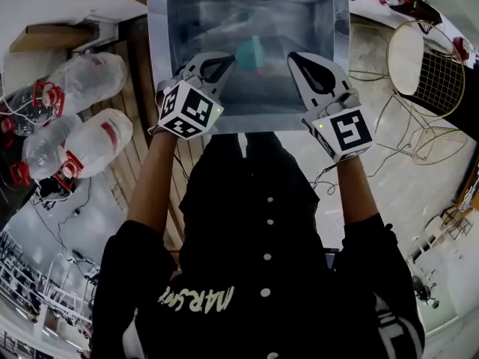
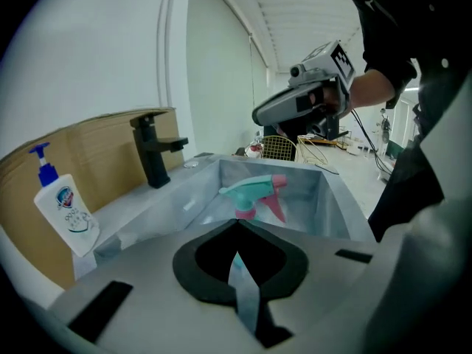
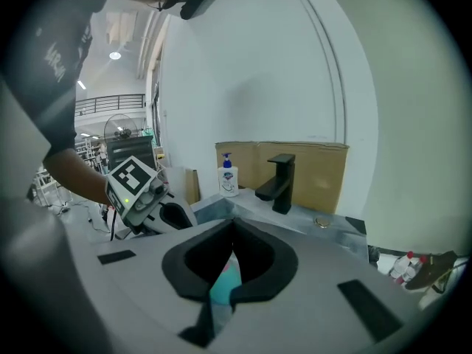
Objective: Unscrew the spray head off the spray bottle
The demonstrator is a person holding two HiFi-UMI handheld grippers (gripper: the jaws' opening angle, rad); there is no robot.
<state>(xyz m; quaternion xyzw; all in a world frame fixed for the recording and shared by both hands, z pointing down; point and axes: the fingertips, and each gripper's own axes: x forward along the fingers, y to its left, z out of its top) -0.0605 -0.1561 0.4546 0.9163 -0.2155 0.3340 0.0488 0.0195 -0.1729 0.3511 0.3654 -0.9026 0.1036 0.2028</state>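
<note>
Spray head [image 2: 254, 192] in the grey sink [image 2: 335, 198]: teal, pink trigger. Black faucet [image 2: 155, 153] on the sink's rim, white soap bottle [image 2: 66, 212] with blue pump off that rim. My left gripper [image 2: 237, 223] and right gripper [image 3: 232, 223]: grey, black pads [image 2: 193, 265], black-and-white marker cubes [image 1: 191, 109].

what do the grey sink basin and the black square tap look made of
Grey sink basin: probably brushed stainless steel, given its dull streaky reflections. Black square tap: likely metal with a matte black coating; it shows no shine.

dull metal sink [image 1: 159, 36], plastic spray head [image 2: 254, 190]
</note>
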